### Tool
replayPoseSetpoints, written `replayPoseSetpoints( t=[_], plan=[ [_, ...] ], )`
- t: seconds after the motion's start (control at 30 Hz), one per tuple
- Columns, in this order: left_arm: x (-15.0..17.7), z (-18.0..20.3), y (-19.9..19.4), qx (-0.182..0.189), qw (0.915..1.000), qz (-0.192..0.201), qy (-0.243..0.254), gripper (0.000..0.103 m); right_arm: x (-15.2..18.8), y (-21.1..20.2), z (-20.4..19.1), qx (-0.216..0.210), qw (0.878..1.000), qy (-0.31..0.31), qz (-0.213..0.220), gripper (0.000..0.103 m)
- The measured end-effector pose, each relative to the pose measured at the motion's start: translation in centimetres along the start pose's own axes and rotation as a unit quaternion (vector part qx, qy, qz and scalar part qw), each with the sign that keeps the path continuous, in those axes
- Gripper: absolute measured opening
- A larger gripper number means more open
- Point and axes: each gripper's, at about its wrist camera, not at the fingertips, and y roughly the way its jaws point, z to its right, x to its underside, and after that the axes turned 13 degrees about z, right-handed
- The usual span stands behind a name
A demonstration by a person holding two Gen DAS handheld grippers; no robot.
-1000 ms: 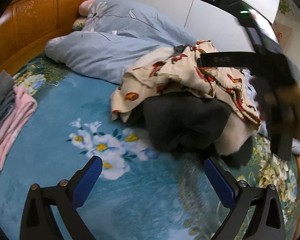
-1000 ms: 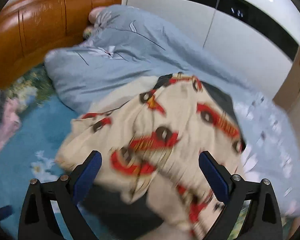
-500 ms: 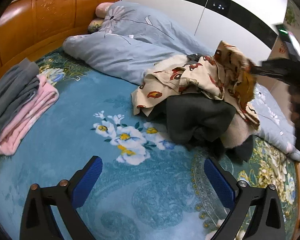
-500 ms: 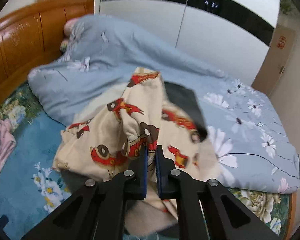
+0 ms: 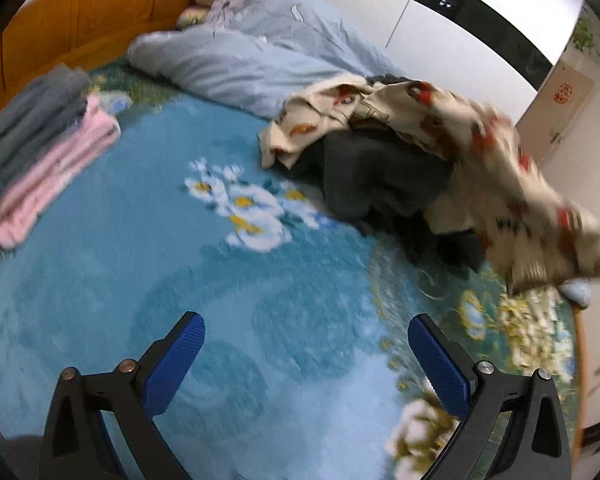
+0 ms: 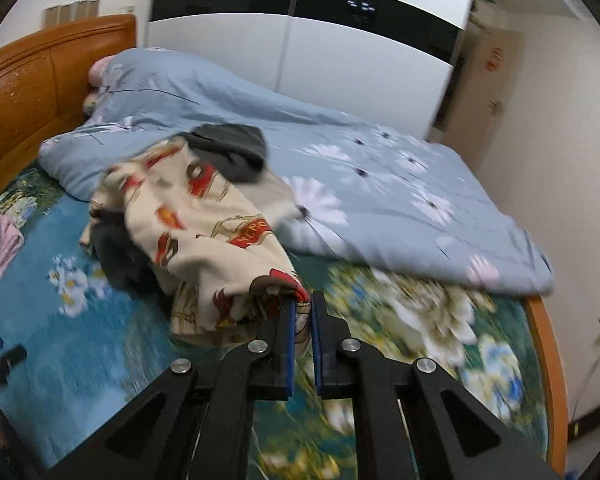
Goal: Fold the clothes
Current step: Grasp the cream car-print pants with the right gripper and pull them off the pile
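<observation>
Left wrist view: the left tool (image 5: pixel 306 354) hangs over the blue flowered bedspread (image 5: pixel 180 264) with its blue pads wide apart and nothing between them. Ahead lies a heap of clothes: a cream printed garment (image 5: pixel 496 184) is draped over a dark grey garment (image 5: pixel 380 176) and stretches off to the right edge, where its end is blurred and cut off. At the left edge a folded grey garment (image 5: pixel 28 120) rests on a folded pink garment (image 5: pixel 48 172), both partly out of frame. A pale blue quilt (image 5: pixel 260 48) lies bunched against the wooden headboard (image 5: pixel 100 4).

Right wrist view: the right tool (image 6: pixel 302 308) is closed down to a narrow slit, pinching an edge of the cream printed garment (image 6: pixel 204 232), which trails from the pads back to the heap on the bed. A red banner on the print carries letters, seemingly "HERO", too smeared to be sure. The dark grey garment (image 6: pixel 232 148) shows above and below the cream cloth, mostly covered. The quilt (image 6: pixel 380 184) spreads to the right. Behind stands a white wardrobe (image 6: pixel 340 52) with a black band.
</observation>
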Motion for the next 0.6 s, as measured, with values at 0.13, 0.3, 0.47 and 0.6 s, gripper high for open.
replayPoseSetpoints(
  t=[0.13,0.3,0.47,0.6],
  plan=[
    [0.1,0.8,-1.8,0.020,0.9997,0.013,0.009,0.103,3.1,-3.9,4.4,0.039,0.999,0.034,-0.014,0.007],
    [0.3,1.4,-3.1,0.033,0.9993,0.015,0.007,0.103,5.9,-7.6,8.8,0.098,0.994,0.046,-0.014,0.007],
    [0.6,1.4,-3.2,0.038,0.9992,0.008,-0.007,0.103,9.3,-9.2,15.3,0.183,0.978,0.088,-0.037,0.007],
    [1.0,1.7,-2.6,0.036,0.9993,-0.006,-0.011,0.103,14.7,-6.3,19.4,0.201,0.961,0.146,-0.119,0.007]
  ],
)
